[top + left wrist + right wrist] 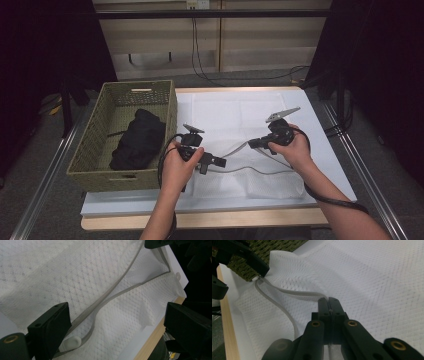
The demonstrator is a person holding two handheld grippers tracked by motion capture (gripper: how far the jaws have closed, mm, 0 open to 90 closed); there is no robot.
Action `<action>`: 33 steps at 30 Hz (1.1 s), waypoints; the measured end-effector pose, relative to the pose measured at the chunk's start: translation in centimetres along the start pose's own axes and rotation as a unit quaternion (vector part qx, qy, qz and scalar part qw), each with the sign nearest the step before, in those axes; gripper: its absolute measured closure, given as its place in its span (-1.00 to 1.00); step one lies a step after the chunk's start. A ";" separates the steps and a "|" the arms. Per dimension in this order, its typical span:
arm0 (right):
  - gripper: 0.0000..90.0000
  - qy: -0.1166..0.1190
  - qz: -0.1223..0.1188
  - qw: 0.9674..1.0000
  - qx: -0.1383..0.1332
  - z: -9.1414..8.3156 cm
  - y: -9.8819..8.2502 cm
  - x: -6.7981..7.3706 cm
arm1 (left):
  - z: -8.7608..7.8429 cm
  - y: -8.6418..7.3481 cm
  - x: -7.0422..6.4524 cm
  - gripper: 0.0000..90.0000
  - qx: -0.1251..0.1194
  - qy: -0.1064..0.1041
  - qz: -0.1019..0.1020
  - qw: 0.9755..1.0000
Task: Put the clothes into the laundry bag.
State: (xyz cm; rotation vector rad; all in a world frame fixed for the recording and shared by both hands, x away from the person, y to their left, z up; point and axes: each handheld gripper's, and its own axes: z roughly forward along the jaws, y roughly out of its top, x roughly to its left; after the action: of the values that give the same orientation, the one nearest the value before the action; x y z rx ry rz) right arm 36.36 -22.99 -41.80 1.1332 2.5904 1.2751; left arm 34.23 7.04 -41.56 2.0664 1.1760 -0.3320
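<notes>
Here, nearest to me, my right gripper [329, 305] is clenched tight — its two black jaws meet flat against each other with the edge of the white mesh laundry bag [372, 277] pinched between them, right at the grey zipper [287, 312] line. From those jaws the two zipper tracks part and run off in a loop toward my left gripper [259, 272], which shows farther off at the other end of the opening. In the high view the right gripper [255, 144] sits lifted a little over the bag [235, 115], my hand wrapped round it. My left gripper [217, 162] is another matter: along its own jaws they stand wide apart, one at each lower corner, with the mesh and the zipper [110, 293] lying in the gap and a small white pull tab [71, 342] just beside the left-hand jaw; whether any pad presses on the cloth there I cannot tell. The bag lies spread flat over the white table [330, 165] in front of me, its zipper open and curving between my two hands. Farther left stands a woven basket [95, 135] at the table's edge, a dark bundle of black clothing [140, 140] lying in it.
</notes>
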 end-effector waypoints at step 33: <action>1.00 0.001 0.006 1.000 -0.026 -2.6 3.1 -0.4 | -1.4 0.9 0.3 -0.85 -0.004 0.011 0.010 1.000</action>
State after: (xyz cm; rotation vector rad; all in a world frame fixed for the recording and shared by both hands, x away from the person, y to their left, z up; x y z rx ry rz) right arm 37.65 -23.79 -37.98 1.1421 2.5398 1.3365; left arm 35.00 7.96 -40.30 2.0793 1.1667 -0.2958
